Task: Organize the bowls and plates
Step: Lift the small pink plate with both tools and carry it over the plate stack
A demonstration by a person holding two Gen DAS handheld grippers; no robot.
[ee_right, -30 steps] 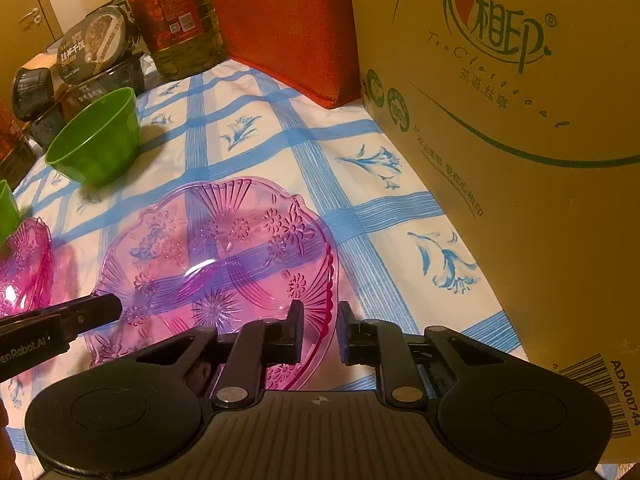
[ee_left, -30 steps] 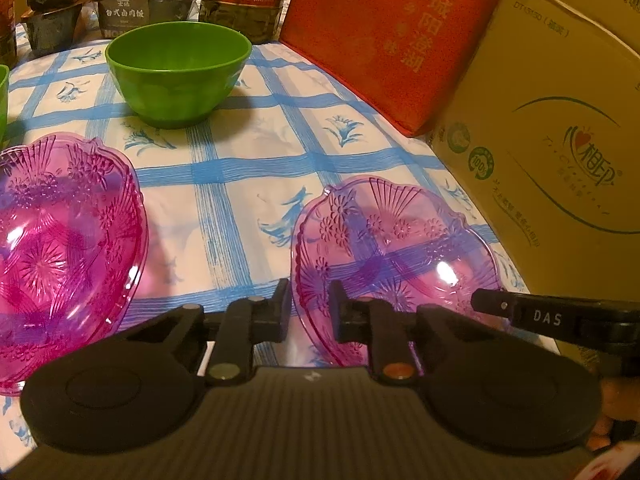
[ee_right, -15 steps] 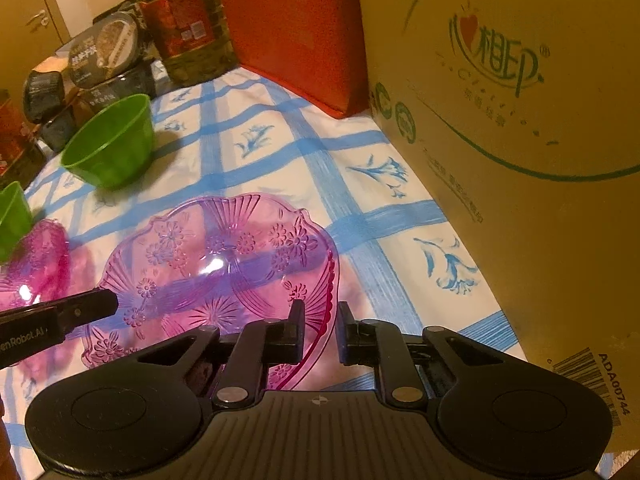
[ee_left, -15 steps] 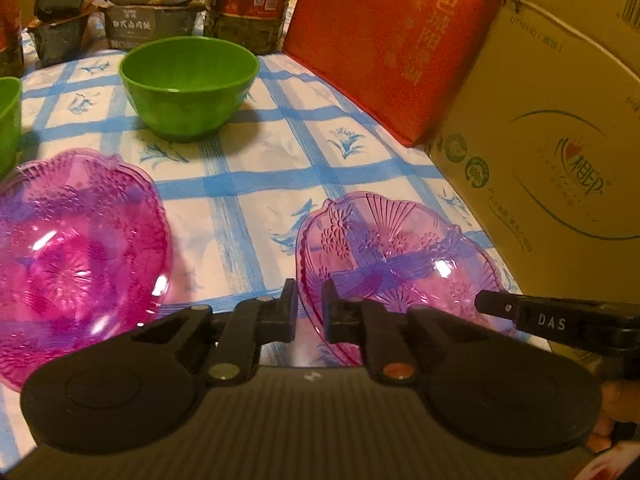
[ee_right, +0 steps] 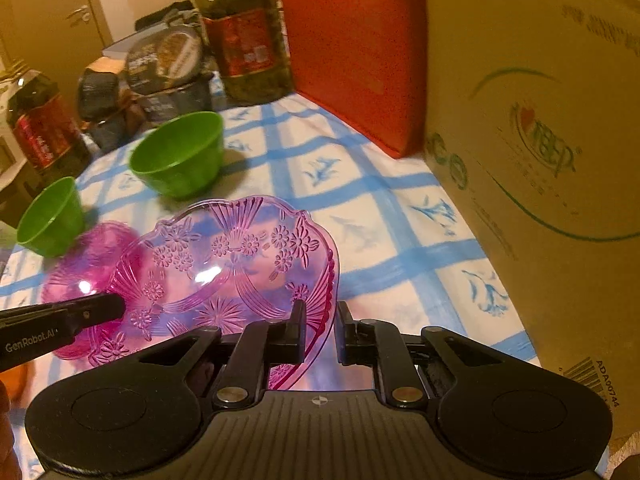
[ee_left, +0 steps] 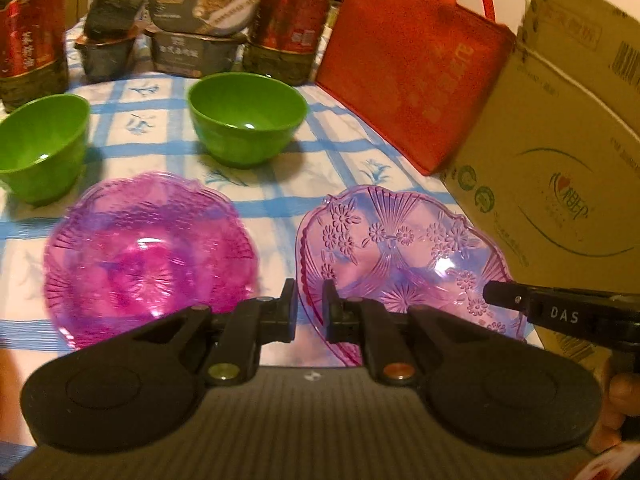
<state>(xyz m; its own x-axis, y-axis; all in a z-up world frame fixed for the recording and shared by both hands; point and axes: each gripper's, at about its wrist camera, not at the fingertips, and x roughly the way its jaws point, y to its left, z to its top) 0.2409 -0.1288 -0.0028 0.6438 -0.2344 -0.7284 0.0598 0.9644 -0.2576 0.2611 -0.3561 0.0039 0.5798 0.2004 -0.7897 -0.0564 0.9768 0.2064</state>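
A clear pink flower-patterned plate [ee_left: 404,256] is held up off the checked tablecloth. My left gripper [ee_left: 309,312] is shut on its left rim and my right gripper [ee_right: 320,328] is shut on its right rim; the plate also shows in the right wrist view [ee_right: 224,276]. A second, deeper pink plate [ee_left: 148,248] lies on the cloth to the left, also in the right wrist view [ee_right: 92,260]. Two green bowls stand behind, one in the middle [ee_left: 246,118] and one at the far left [ee_left: 40,144].
A large cardboard box [ee_left: 560,160] and a red bag [ee_left: 408,64] wall off the right side. Oil bottles [ee_left: 288,24] and food containers [ee_left: 200,20] line the back of the blue-checked tablecloth [ee_left: 264,196].
Both grippers have risen with the flower-patterned plate between them, lifting it off the cloth. The view has pulled back and both green bowls have come into sight.
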